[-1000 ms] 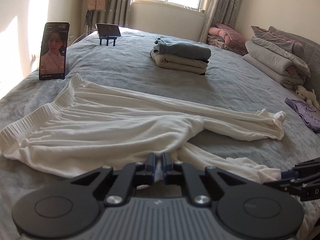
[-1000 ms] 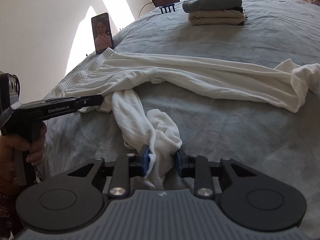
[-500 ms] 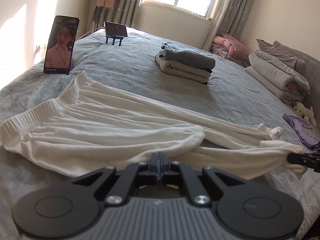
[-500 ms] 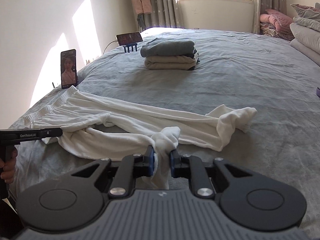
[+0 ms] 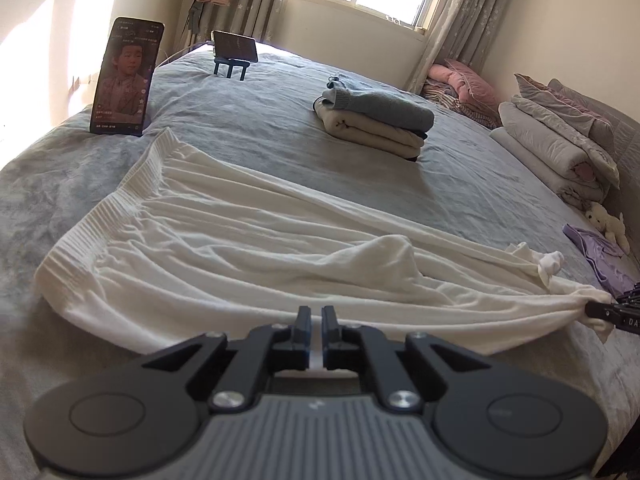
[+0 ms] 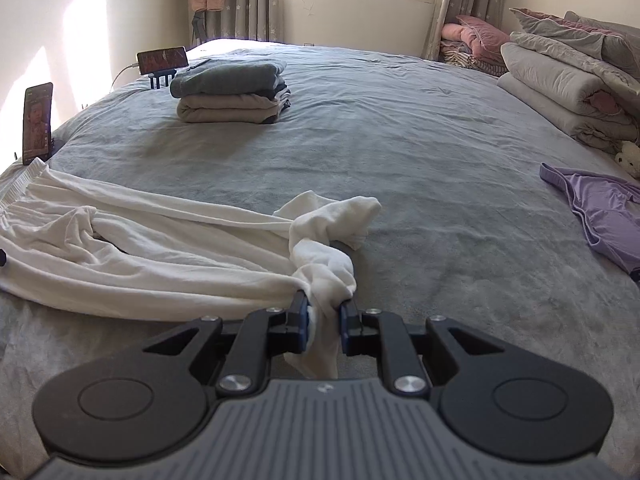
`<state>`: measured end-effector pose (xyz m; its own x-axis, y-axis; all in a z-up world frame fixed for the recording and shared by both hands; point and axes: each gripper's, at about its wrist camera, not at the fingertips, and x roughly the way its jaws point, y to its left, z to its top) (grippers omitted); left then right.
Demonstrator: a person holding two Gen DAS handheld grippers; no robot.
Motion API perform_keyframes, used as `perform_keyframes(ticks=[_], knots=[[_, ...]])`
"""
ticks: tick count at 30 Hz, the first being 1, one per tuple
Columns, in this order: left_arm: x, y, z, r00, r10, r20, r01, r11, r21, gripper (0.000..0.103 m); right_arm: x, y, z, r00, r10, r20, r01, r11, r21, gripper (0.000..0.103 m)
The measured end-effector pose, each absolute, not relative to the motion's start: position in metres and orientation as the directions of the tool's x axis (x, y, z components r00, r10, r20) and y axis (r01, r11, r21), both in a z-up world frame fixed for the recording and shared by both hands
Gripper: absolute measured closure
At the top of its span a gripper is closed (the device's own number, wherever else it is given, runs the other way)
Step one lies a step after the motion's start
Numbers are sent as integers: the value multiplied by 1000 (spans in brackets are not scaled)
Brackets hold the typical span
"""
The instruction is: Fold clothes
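We hold the left gripper [image 5: 316,316] low over the grey bed [image 6: 420,140], its jaws nearly together on a thin fold at the near edge of the white trousers [image 5: 240,248]. The right gripper [image 6: 324,306] sits level further right, clamped on the bunched cuff end. The trousers lie flat and stretched between the two, long axis running left to right, ribbed waistband toward the upright phone [image 5: 126,78].
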<state>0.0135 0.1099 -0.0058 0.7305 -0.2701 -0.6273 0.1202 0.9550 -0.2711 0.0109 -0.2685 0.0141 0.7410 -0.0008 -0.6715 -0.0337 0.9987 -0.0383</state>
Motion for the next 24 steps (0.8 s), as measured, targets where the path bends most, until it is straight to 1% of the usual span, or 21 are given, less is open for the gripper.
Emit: perform_keyframes(ticks=[2,5,7,9,11,13,15,19,24], knots=[[12,120,-5,736,-246,-630,86,958,-273,98,13,-266,11,723,18,-690,-49,998,-26,83],[10,139,-2,751,-207,-627,29,959,-283,96,12,-263,13,723,28,-690,-65,997,-28,76],[9,157,1,771,-164,-615,-24,958,-286,95,9,-258,18,737,50,-674,-87,996,-21,61],[6,171,4,787,-118,-605,-71,958,-279,94,5,-253,23,750,81,-656,-113,994,-7,56],[4,185,7,801,-64,-595,-122,956,-267,92,4,-243,29,759,127,-639,-157,987,10,56],[2,200,7,807,-24,-590,-169,948,-269,92,3,-230,30,754,186,-630,-218,976,28,56],[0,211,6,807,-8,-591,-195,940,-280,92,3,-218,30,740,248,-625,-281,959,49,56],[-1,223,0,796,-10,-605,-218,928,-302,92,3,-184,26,683,359,-636,-407,910,77,56],[-3,228,-2,790,-44,-611,-209,918,-337,92,0,-144,17,619,430,-657,-542,839,39,56]])
